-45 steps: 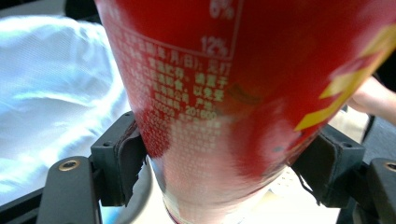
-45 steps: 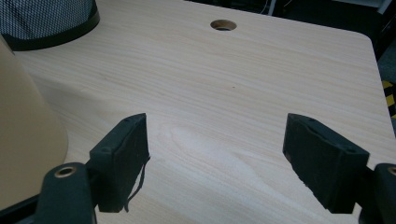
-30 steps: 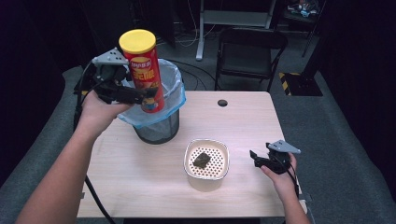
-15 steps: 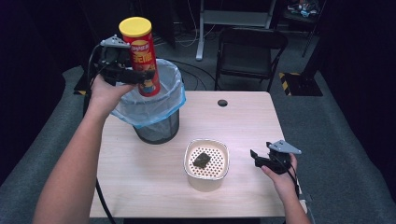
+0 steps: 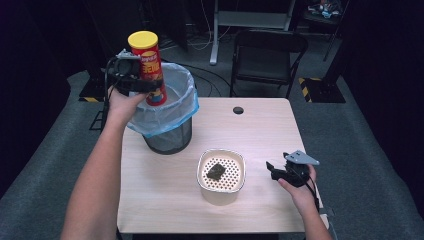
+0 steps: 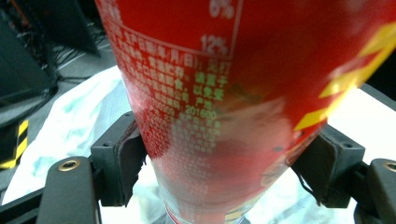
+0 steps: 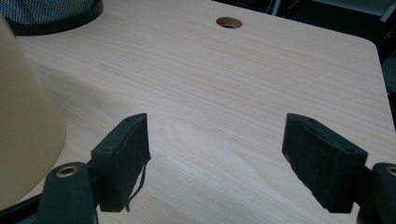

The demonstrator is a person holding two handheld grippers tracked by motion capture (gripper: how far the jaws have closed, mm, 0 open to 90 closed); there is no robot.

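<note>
Right gripper: jaws spread wide, bare table between them and ahead, open as far as the cable hole. Obstacle to the left jaw's side: cream strainer bowl, just beside it. Beyond it, the mesh bin, well apart.

Left gripper: gap between jaws fully taken by the red crisp can; no free room there. Under the jaws: the bin's blue liner, mouth open beneath the can's base. Table right of the bin lies free.
</note>
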